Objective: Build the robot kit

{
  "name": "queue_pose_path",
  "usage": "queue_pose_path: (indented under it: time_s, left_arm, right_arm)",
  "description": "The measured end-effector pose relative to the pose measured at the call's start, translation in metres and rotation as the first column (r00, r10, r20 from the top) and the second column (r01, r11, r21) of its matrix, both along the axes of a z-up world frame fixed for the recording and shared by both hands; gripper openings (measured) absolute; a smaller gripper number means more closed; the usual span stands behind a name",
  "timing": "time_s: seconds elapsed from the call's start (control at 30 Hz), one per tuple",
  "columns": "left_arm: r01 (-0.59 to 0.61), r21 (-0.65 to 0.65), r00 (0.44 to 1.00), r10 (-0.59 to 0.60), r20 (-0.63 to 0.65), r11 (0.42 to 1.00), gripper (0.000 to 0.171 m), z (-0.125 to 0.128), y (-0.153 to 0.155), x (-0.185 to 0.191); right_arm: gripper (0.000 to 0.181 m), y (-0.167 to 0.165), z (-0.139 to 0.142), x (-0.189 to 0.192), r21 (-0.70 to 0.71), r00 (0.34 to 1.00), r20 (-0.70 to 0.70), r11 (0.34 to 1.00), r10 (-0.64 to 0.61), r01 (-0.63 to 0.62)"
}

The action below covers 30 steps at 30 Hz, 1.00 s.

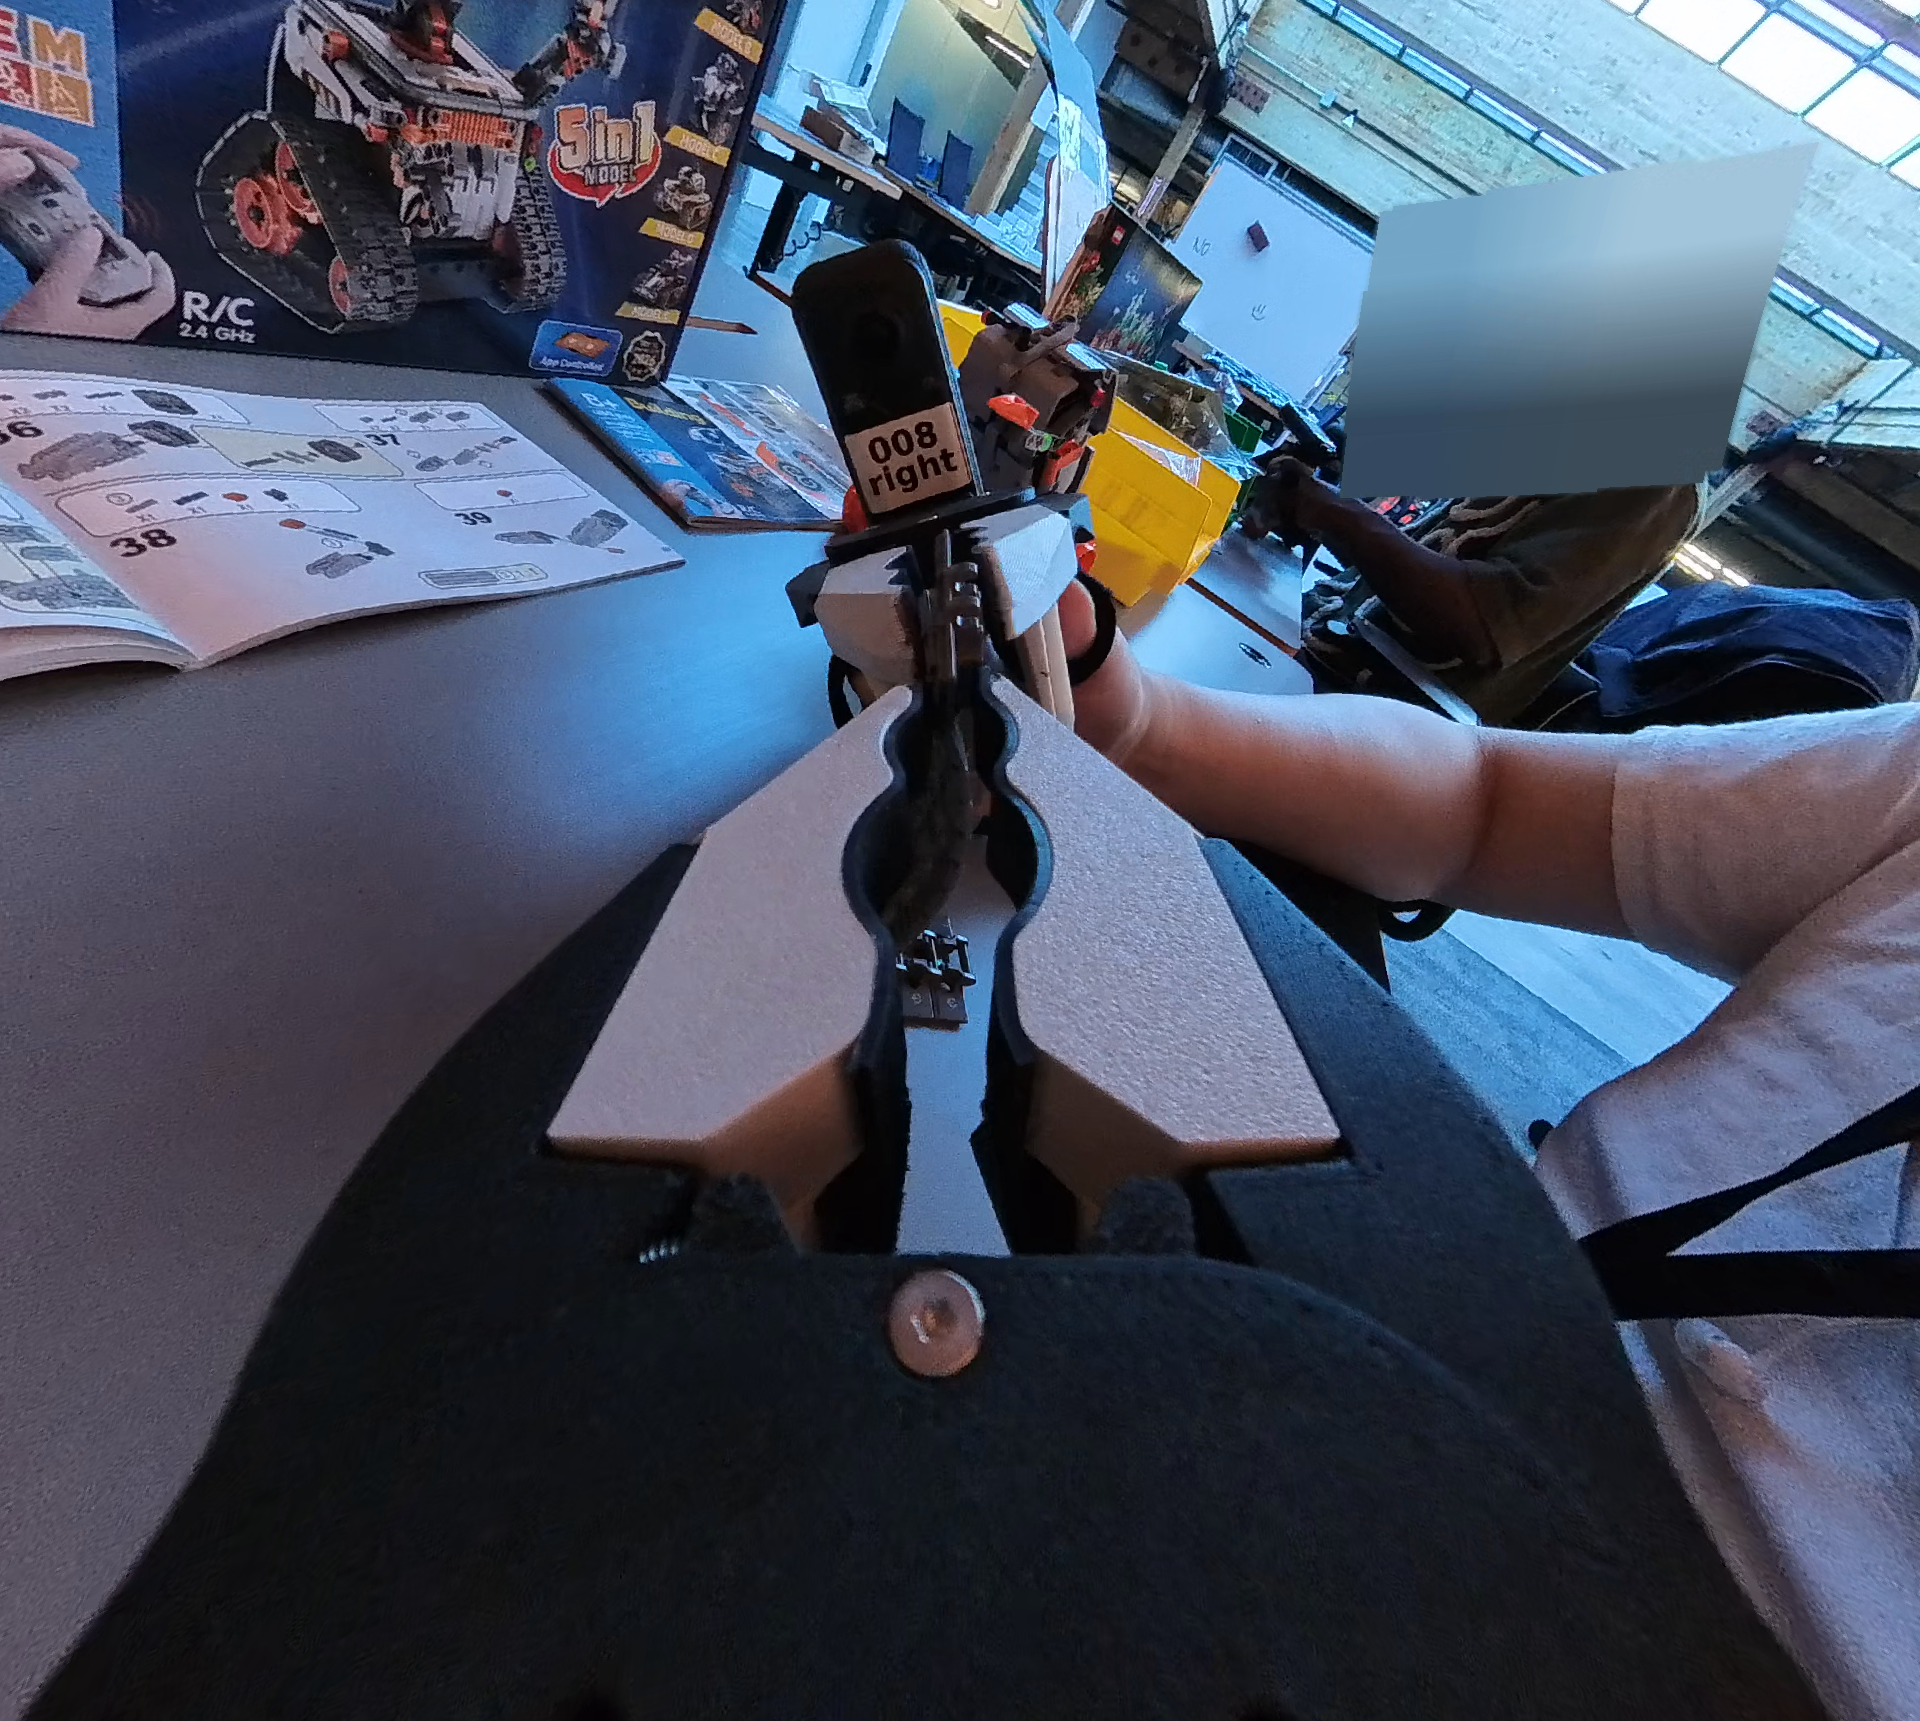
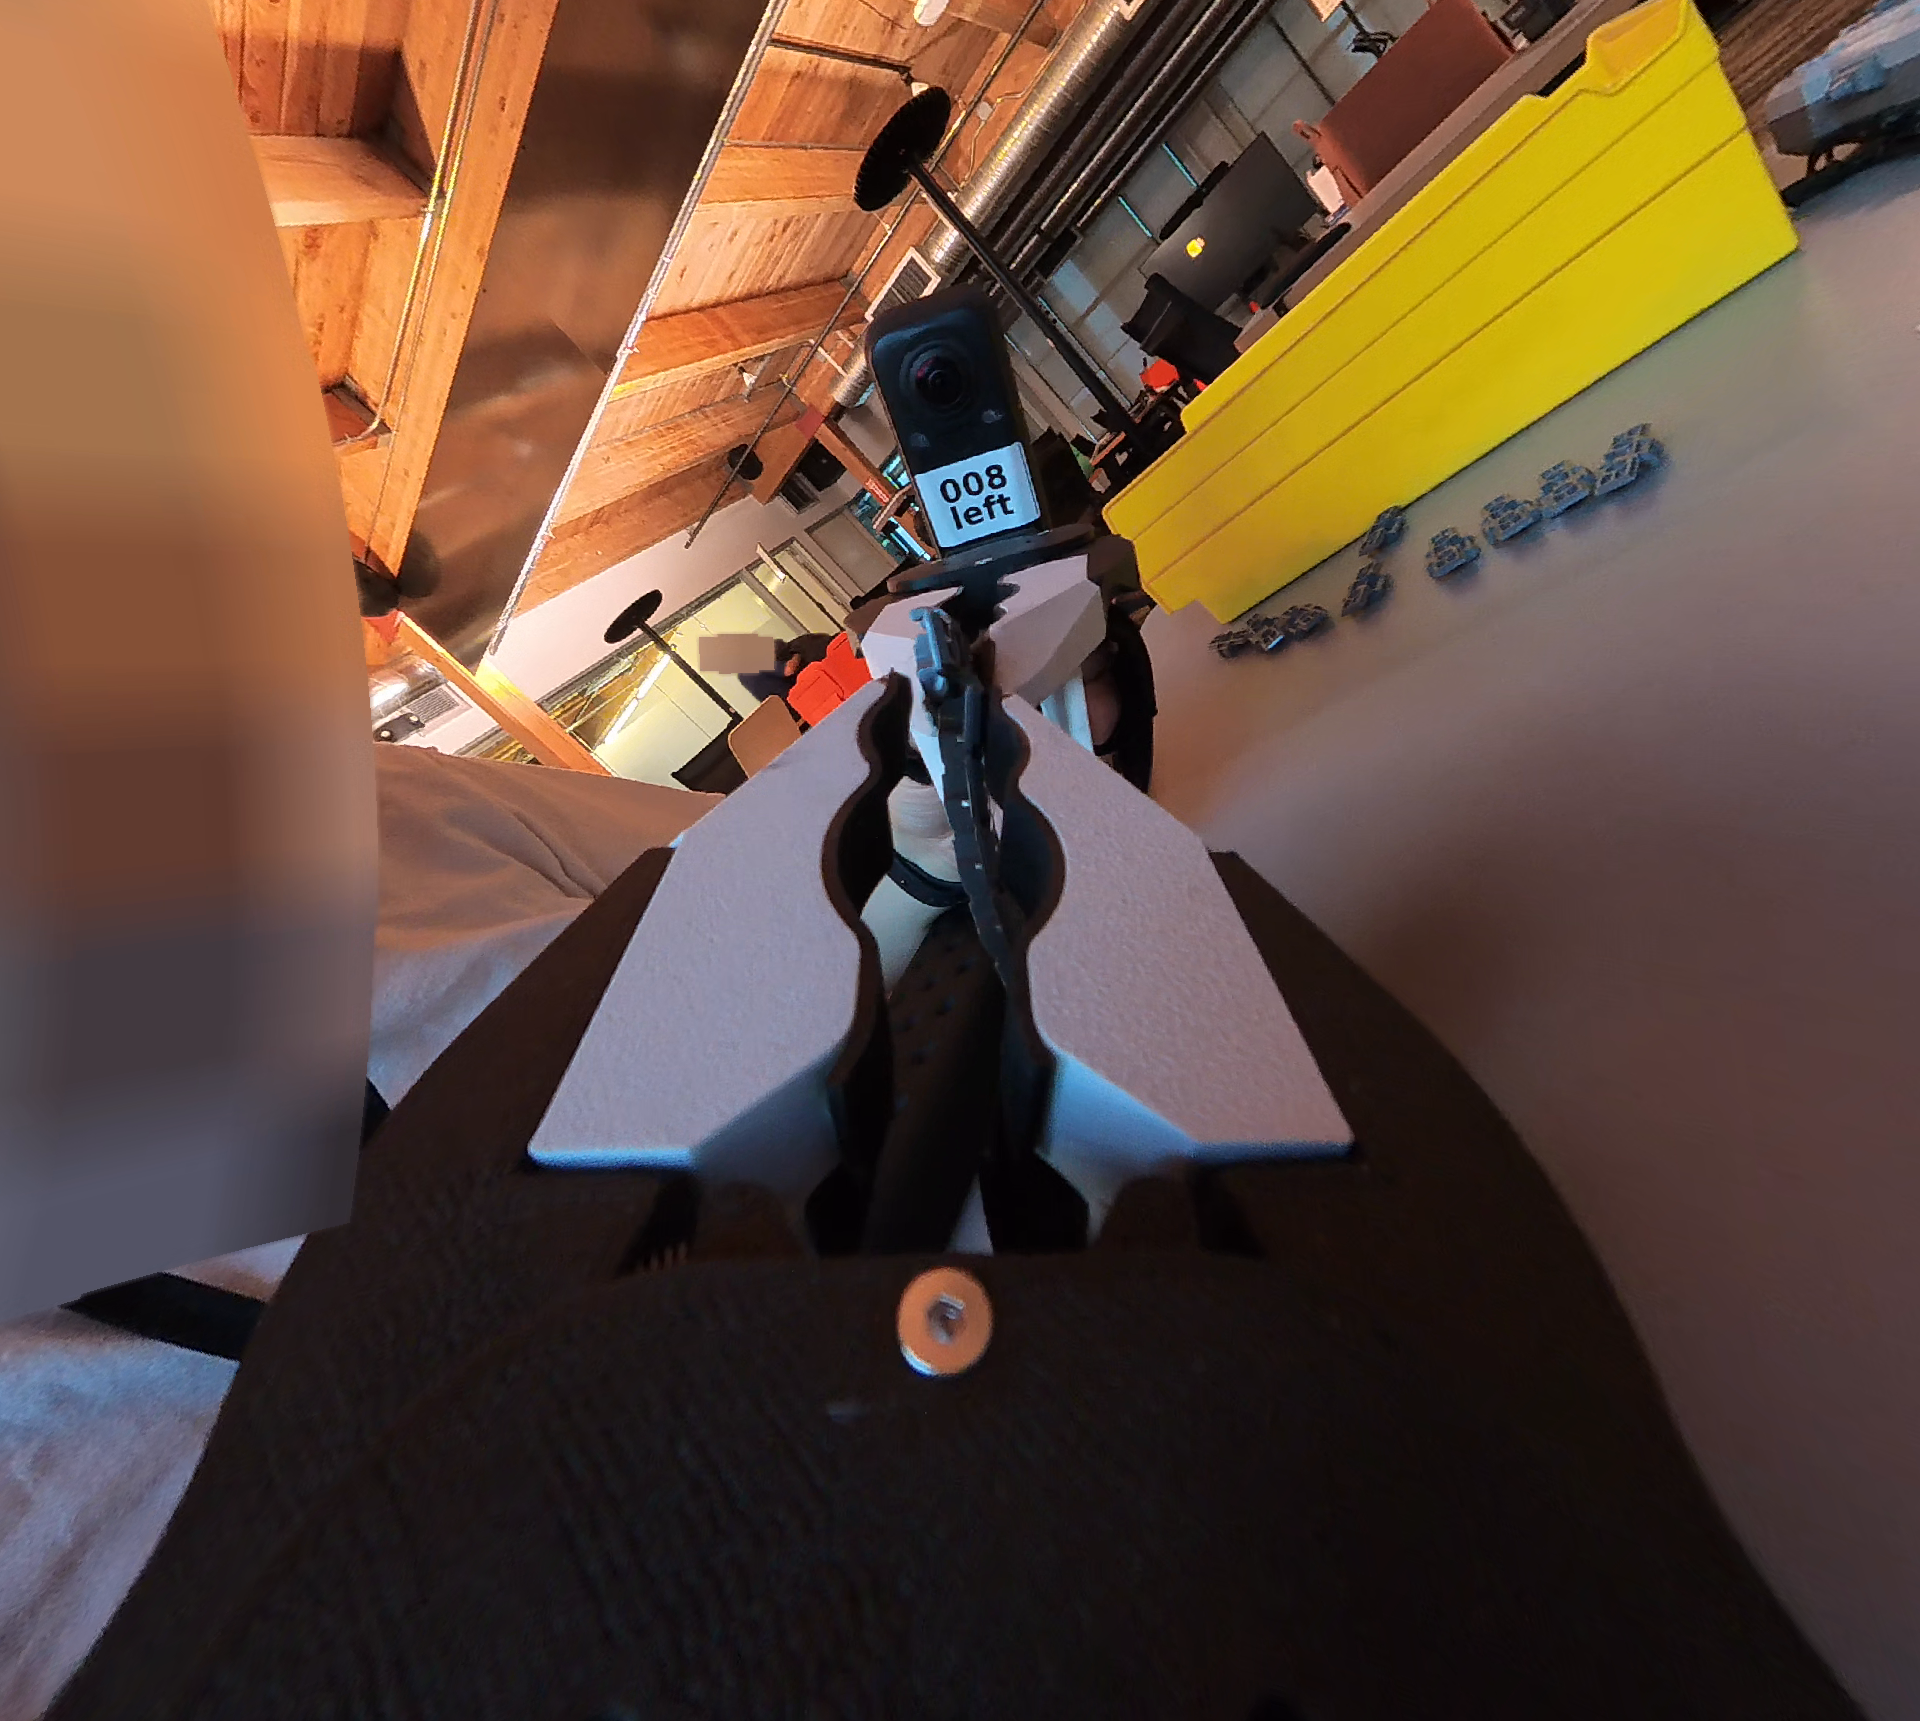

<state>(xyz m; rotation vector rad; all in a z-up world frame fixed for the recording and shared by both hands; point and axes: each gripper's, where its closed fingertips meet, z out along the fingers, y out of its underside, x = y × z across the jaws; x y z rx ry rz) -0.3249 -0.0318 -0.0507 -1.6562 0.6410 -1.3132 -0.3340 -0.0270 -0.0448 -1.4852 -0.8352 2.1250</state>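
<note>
Left claw (image 1: 940, 715) and right claw (image 2: 951, 715) tip to tip, both clamped, facing each other

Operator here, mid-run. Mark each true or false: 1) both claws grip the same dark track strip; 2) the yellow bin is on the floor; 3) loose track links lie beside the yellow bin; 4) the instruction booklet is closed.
1) True: the left claw and the right claw are both shut on the dark track strip, held between them.
2) False: the yellow bin stands on the grey table.
3) True: loose track links lie on the table by the bin.
4) False: the instruction booklet lies open.
</note>
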Motion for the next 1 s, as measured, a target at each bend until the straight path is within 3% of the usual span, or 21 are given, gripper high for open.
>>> queue_pose_path:
  time_s: [0.7, 1.0]
  left_arm:
    - [0.027, 0.073, 0.999, -0.03, 0.042, 0.997, 0.005, 0.013, -0.01, 0.003]
    - [0.0, 0.129, 1.0, 0.003, -0.022, 0.992, 0.005, 0.01, -0.009, 0.0]
  right_arm:
    - [0.005, -0.011, 0.012, 0.002, 0.14, 0.999, -0.024, 0.99, -0.025, 0.028]
    - [0.005, -0.01, 0.009, -0.001, 0.13, 0.999, -0.008, 0.991, -0.036, 0.036]
